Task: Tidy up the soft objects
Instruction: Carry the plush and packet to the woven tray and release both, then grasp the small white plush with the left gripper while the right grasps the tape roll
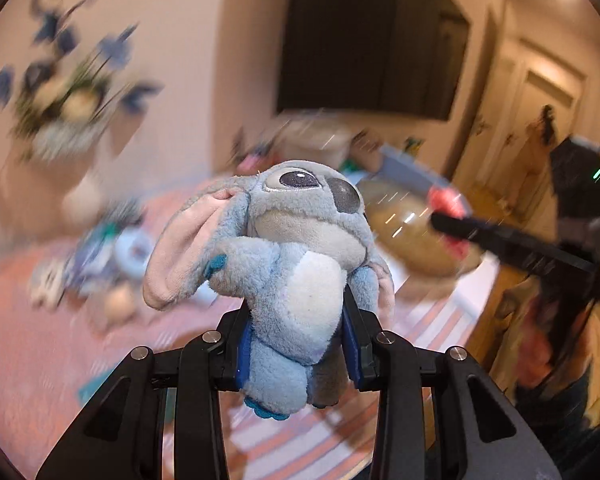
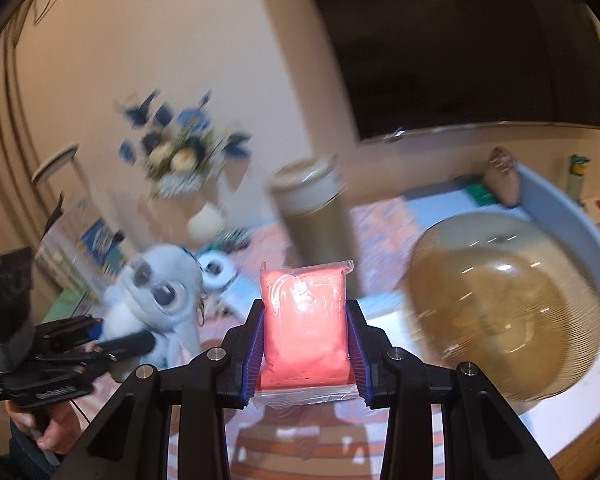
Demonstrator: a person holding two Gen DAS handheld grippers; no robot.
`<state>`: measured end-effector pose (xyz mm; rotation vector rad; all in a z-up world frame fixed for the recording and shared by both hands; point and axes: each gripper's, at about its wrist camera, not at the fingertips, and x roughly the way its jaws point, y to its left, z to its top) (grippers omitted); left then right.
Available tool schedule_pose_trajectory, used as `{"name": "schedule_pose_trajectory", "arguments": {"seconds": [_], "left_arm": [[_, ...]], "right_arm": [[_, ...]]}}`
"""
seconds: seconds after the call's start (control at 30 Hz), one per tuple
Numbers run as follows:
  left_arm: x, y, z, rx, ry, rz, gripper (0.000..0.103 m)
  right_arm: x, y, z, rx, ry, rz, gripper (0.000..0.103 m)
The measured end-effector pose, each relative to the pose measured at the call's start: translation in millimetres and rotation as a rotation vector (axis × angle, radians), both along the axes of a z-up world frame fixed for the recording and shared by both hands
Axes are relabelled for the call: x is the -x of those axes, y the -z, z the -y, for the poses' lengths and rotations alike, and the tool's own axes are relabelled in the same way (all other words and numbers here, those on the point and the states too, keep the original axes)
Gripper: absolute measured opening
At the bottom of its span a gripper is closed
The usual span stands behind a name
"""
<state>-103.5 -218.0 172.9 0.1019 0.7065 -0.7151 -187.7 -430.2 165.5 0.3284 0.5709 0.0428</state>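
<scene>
A grey-blue plush toy with big eyes and pink-lined ears is squeezed between the blue pads of my left gripper, held upright above a pink cloth. The same plush toy and the left gripper show at the left of the right wrist view. My right gripper is shut on a pink soft block in clear plastic wrap, which stands upright between its pads. In the left wrist view the right gripper reaches in from the right with the pink block, blurred.
A clear amber dome sits in a pale blue-grey tub at the right. A tall beige canister, a vase of blue flowers and small items stand on the pink cloth. A dark screen hangs behind.
</scene>
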Motion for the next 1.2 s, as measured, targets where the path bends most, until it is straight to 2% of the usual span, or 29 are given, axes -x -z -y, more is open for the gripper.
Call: {"name": "schedule_pose_trajectory", "arguments": {"seconds": [0.13,0.27,0.4,0.57,0.6,0.67,0.7,0.73,0.8,0.9,1.03,1.2], "left_arm": [[-11.9,-15.4,60.0,0.017,0.083,0.017,0.033],[-23.9,-11.9,120.4,0.012,0.154,-0.005,0.033],[-42.2,9.7,180.7,-0.021,0.19,-0.048,0.034],[-63.5,47.3,229.6,-0.074,0.205,-0.089,0.036],[-65.1,52.6,235.8,-0.078,0.213,-0.093,0.04],[-68.2,60.9,244.8,-0.094,0.234,-0.122,0.044],[-66.1,62.6,246.6,-0.094,0.244,-0.126,0.048],[-62.4,61.9,242.7,-0.093,0.252,-0.122,0.059],[-55.2,59.0,237.5,-0.086,0.249,-0.093,0.066],[-44.2,49.3,234.1,-0.074,0.278,-0.072,0.066],[-23.2,23.5,205.2,-0.034,0.3,-0.037,0.066],[3.1,-17.2,130.7,0.007,0.272,0.044,0.066]], "right_arm": [[1.9,-7.7,44.1,-0.008,0.125,-0.003,0.037],[-4.0,1.7,99.3,-0.09,0.256,-0.038,0.037],[-11.9,21.8,147.6,-0.186,0.37,-0.096,0.037],[-18.7,45.9,174.7,-0.251,0.436,-0.162,0.037],[-20.8,50.1,179.3,-0.258,0.442,-0.175,0.039],[-22.7,54.4,184.6,-0.261,0.45,-0.189,0.055],[-22.3,55.1,185.5,-0.258,0.455,-0.184,0.062],[-21.1,54.8,186.3,-0.247,0.458,-0.182,0.062],[-18.1,54.6,186.4,-0.243,0.456,-0.185,0.062],[-11.5,51.5,181.1,-0.252,0.439,-0.167,0.062],[-3.8,42.2,161.7,-0.224,0.413,-0.153,0.062],[2.4,25.0,120.0,-0.187,0.333,-0.126,0.062]]}}
